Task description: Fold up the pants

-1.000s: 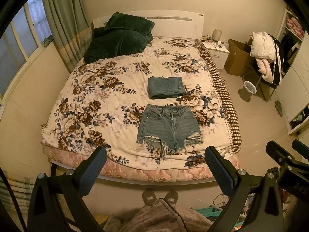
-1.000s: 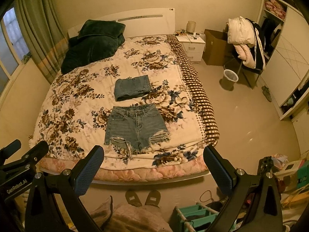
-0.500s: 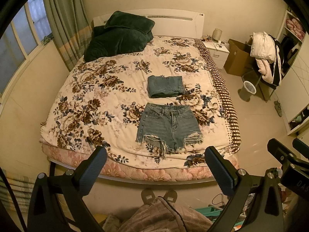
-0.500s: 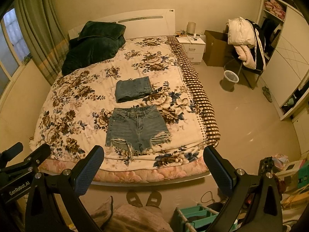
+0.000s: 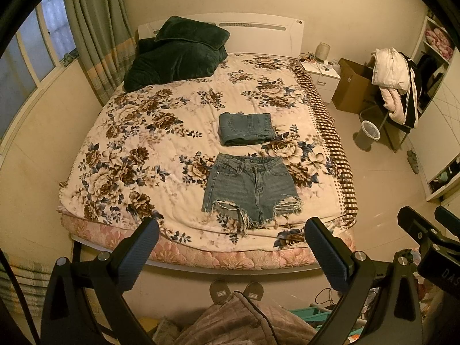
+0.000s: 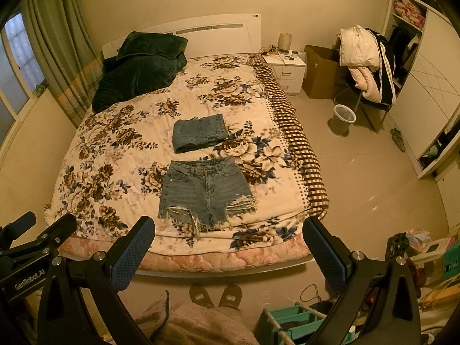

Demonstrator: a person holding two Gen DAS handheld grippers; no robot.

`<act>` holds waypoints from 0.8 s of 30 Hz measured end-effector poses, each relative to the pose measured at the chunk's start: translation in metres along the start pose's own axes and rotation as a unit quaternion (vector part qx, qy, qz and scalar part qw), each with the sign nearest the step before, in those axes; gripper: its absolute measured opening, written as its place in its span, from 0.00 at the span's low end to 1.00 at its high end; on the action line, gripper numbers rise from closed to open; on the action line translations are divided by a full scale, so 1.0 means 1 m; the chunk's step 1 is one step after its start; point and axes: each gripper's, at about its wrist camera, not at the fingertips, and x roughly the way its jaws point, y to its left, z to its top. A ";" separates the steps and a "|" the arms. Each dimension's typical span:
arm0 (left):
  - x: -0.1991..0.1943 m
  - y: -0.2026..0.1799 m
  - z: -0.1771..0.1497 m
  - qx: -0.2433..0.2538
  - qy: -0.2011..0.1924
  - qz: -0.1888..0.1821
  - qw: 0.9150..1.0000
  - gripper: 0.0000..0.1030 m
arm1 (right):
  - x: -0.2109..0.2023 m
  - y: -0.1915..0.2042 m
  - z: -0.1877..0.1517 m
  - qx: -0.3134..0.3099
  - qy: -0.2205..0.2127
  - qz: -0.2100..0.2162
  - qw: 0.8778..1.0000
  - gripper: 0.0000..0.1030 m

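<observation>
In the right wrist view, the white word "GenRobot.AI" is printed on the black metal body of the left gripper, which juts in at the lower left edge; the lettering runs slightly uphill to the right. In the left wrist view, the white letters "DAS" can be read on the black metal body of the right gripper at the lower right edge, and the rest of that word is cut off by the frame. The brown cardboard box beside the white nightstand carries a small pale label and some dark print, both too small to read.
</observation>
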 end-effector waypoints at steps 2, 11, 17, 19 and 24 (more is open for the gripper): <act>0.000 0.001 0.001 0.000 0.001 0.000 1.000 1.00 | 0.000 -0.001 0.001 0.000 0.000 0.001 1.000 1.00; 0.001 0.000 -0.001 -0.001 0.002 -0.001 1.000 1.00 | 0.000 0.005 0.000 0.005 0.004 0.002 1.000 1.00; 0.007 -0.003 -0.006 -0.001 0.006 0.001 1.000 1.00 | 0.010 0.018 0.001 0.012 0.011 -0.002 1.000 1.00; 0.021 -0.003 -0.005 -0.001 0.011 0.009 1.000 1.00 | 0.021 0.023 0.002 0.020 0.013 -0.001 1.000 1.00; 0.076 -0.003 -0.002 0.001 0.032 0.035 0.999 1.00 | 0.076 0.026 0.017 0.047 0.013 0.001 0.999 1.00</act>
